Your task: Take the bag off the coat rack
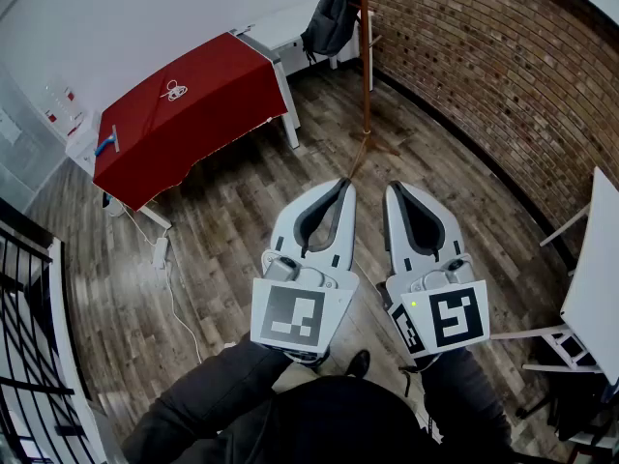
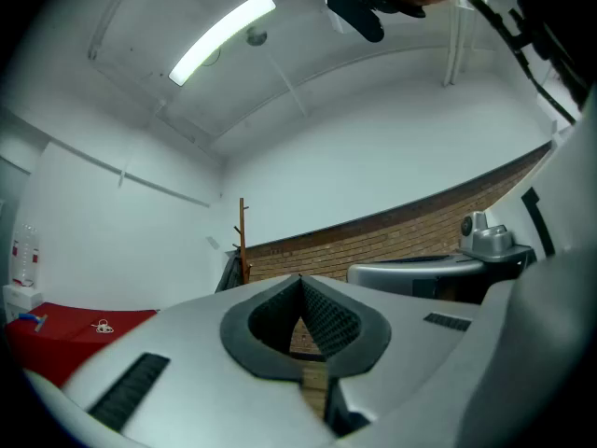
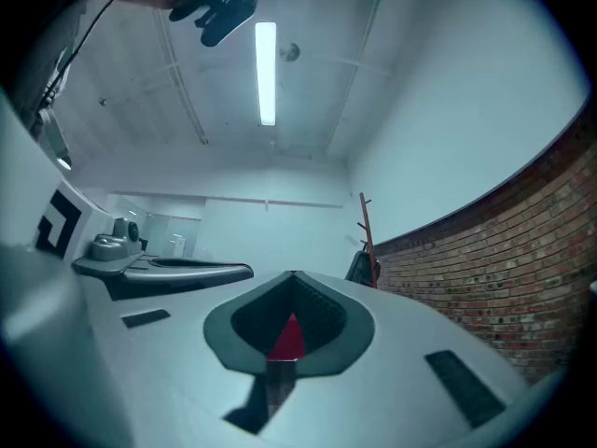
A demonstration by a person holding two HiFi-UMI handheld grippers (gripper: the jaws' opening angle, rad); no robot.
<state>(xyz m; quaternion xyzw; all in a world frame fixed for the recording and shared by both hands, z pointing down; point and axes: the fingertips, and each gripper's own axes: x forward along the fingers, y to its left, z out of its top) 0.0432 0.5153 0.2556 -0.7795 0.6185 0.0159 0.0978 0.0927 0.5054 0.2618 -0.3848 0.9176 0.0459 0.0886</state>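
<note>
A dark grey bag (image 1: 332, 13) hangs high on a wooden coat rack (image 1: 365, 66) by the brick wall, far ahead of both grippers. My left gripper (image 1: 345, 184) and right gripper (image 1: 394, 188) are held side by side over the floor, both pointing toward the rack's foot. Each is shut with nothing between its jaws. In the left gripper view the tips (image 2: 300, 278) meet, and the coat rack (image 2: 242, 241) with the bag (image 2: 229, 273) stands far off to the left. In the right gripper view the tips (image 3: 294, 275) meet, with the coat rack (image 3: 367, 236) and bag (image 3: 359, 267) to the right.
A table under a red cloth (image 1: 184, 114) stands to the left, a white table (image 1: 290, 22) behind the rack. The brick wall (image 1: 484, 66) curves along the right. Another white table (image 1: 595, 278) is at the right edge. A black railing (image 1: 29, 356) and a floor cable (image 1: 174, 288) lie left.
</note>
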